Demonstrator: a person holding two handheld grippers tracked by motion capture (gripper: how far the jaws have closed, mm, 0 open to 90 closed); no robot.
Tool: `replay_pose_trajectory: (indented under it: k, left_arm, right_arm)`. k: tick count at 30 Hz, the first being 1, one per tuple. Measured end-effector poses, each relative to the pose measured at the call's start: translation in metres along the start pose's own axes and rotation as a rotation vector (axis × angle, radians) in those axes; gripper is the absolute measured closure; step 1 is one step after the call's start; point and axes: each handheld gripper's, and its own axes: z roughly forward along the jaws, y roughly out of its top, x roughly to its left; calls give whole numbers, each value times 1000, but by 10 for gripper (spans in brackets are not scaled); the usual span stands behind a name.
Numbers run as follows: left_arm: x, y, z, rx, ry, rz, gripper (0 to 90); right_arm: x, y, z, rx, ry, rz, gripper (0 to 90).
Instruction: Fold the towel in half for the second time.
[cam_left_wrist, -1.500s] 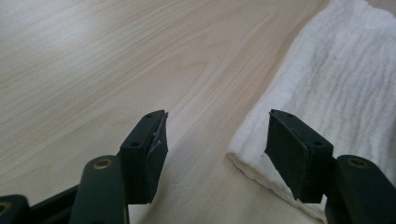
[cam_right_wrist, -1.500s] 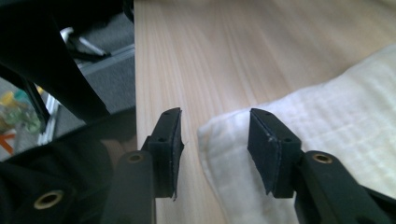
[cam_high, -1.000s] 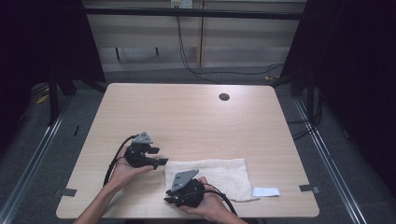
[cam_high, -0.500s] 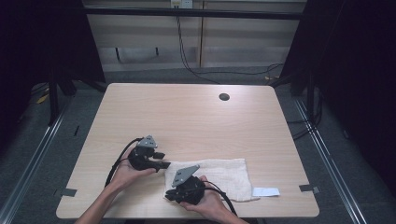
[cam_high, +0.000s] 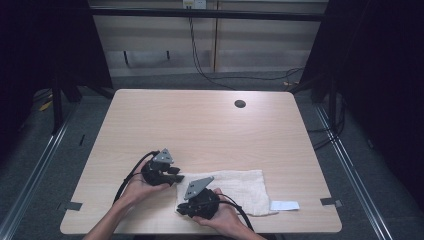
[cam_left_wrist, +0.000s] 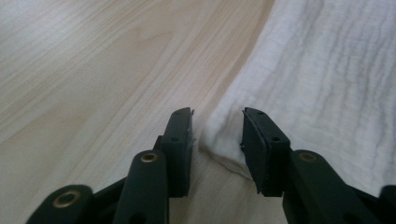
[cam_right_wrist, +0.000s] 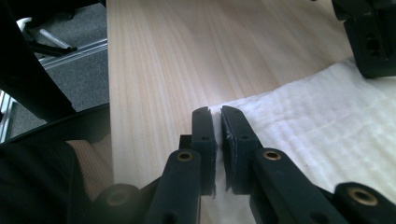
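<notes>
At the table's (cam_high: 200, 125) near edge, the left gripper (cam_left_wrist: 217, 130) stands released astride the cloth's (cam_high: 245, 185) left far corner, while the right gripper (cam_right_wrist: 218, 122) is clenched on its near corner, lifting not begun.

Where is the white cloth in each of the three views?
High view: the white cloth lies near the table's front edge, right of centre.
Left gripper view: it fills the right side, one corner between the left tongs.
Right gripper view: it spreads lower right, its edge at the right tongs.
Shared landmark: the pale wooden table.
</notes>
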Motion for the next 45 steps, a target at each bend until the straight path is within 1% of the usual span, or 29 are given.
replay_pose_trajectory:
  k: [3,4,5,6,9,10,11,13,15,16,18,19,20,21,22,23,24,26,27,29,32,35,37,38,40,42,44,45]
  left_arm:
    - [-3,0,0,4,-17,13,780]
    - [-4,0,1,-5,-29,11,808]
    - [-4,0,0,1,-44,13,829]
    - [-4,-1,-1,5,-46,18,837]
    - [-4,-2,-2,2,-48,8,845]
    - [-2,-2,-3,-6,-54,0,846]
    - [0,-2,-3,-15,-57,-21,846]
    - [3,-3,-4,-26,-66,-44,847]
    - [7,-3,-5,-38,-73,-61,849]
    - [8,-2,-7,-39,-69,-62,849]
    - [9,-2,-11,-85,-81,-94,850]
    - [10,-1,-14,-95,-93,-101,850]
    - [11,-1,-15,-103,-98,-105,850]
    - [10,0,-17,-102,-91,-109,850]
    - [11,0,-17,-105,-92,-120,850]
    - [12,0,-18,-105,-94,-130,850]
    - [13,0,-18,-112,-103,-140,850]
    - [14,-1,-18,-111,-110,-138,847]
    - [14,-1,-18,-118,-123,-142,847]
    - [14,0,-18,-115,-127,-132,848]
    - [14,2,-21,-138,-128,-135,848]
    - [18,3,-27,-164,-133,-151,848]
    - [22,3,-30,-180,-130,-182,846]
    - [23,3,-32,-178,-129,-184,846]
    - [23,2,-34,-182,-113,-188,846]
    - [24,2,-36,-186,-107,-187,846]
    - [27,2,-38,-192,-111,-200,845]
    - [28,2,-40,-195,-105,-199,845]
  right_arm:
    - [1,1,0,7,-4,-3,843]
    - [1,1,0,8,-6,-3,844]
    - [1,1,0,10,-5,-3,848]
    - [1,2,0,8,-5,0,849]
    - [1,2,0,6,-4,13,850]
    - [1,2,0,5,-6,16,850]
    - [1,2,0,-1,-4,19,850]
    - [1,4,-1,-18,13,37,850]
    - [2,7,-4,-28,10,32,850]
    - [2,8,-6,-34,10,36,850]
    - [0,10,-11,-52,8,37,850]
    - [0,11,-13,-63,13,42,851]
    - [-1,12,-15,-74,17,46,851]
    - [-2,13,-17,-78,12,47,851]
    - [-2,14,-18,-84,13,44,850]
    - [-2,14,-19,-86,14,50,850]
    - [-2,14,-20,-93,22,51,850]
    - [0,15,-21,-94,18,46,850]
    - [1,16,-22,-98,19,43,850]
    - [3,16,-24,-96,19,36,850]
    - [1,16,-25,-104,23,41,850]
    - [-1,18,-26,-107,23,46,850]
    - [0,20,-27,-111,25,42,849]
    - [0,22,-28,-108,24,36,849]
    - [-3,24,-29,-122,28,32,849]
    - [-4,27,-30,-122,28,30,849]
    - [-4,30,-31,-129,32,26,849]
    - [-5,32,-31,-134,32,29,849]
